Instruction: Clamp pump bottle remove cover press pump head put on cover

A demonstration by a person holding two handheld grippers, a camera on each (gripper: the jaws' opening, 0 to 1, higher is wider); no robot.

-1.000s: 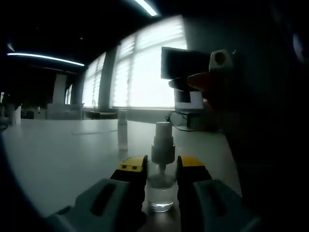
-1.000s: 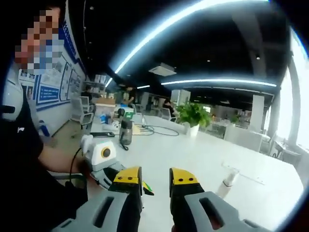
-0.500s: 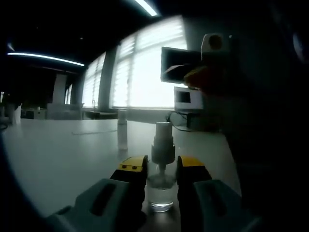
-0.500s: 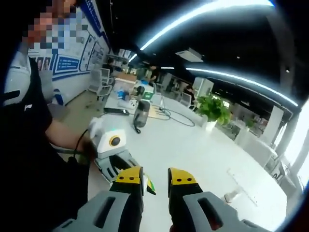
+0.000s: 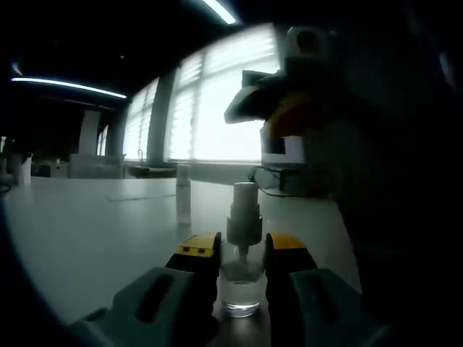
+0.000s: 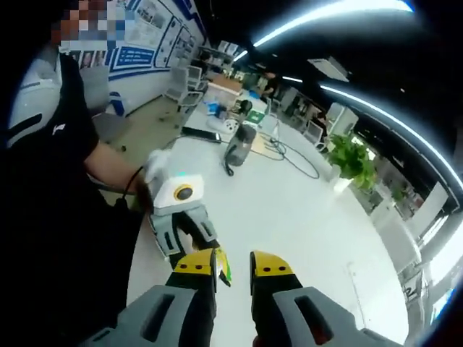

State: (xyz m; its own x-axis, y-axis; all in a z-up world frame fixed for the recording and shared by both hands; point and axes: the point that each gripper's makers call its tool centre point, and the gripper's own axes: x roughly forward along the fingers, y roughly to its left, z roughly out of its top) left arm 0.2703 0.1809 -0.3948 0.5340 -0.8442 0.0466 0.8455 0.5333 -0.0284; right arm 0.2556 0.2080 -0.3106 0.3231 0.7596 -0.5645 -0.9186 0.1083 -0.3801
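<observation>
A clear pump bottle (image 5: pixel 241 288) with a white pump head (image 5: pixel 244 215) stands on the white table (image 5: pixel 94 224). My left gripper (image 5: pixel 242 249) is shut on it, one yellow-tipped jaw on each side of its neck. The clear cover (image 5: pixel 184 196) stands upright on the table behind, to the left. My right gripper (image 5: pixel 286 108) hangs high above the bottle, to the right, apart from the pump head. In the right gripper view my right gripper (image 6: pixel 233 266) has a narrow gap with nothing in it. It looks down on the left gripper (image 6: pixel 184 217), held by a gloved hand.
Bright windows and a monitor (image 5: pixel 255 83) stand beyond the table's far edge. In the right gripper view a dark desk device (image 6: pixel 237 148) with cables sits farther along the table, a plant (image 6: pixel 351 155) beyond it. The person's dark-clothed body (image 6: pixel 51 217) is at the left.
The right gripper has risen and shifted left toward a spot over the pump head. Its view has tilted down toward the table and left gripper. The left gripper and bottle have stayed still.
</observation>
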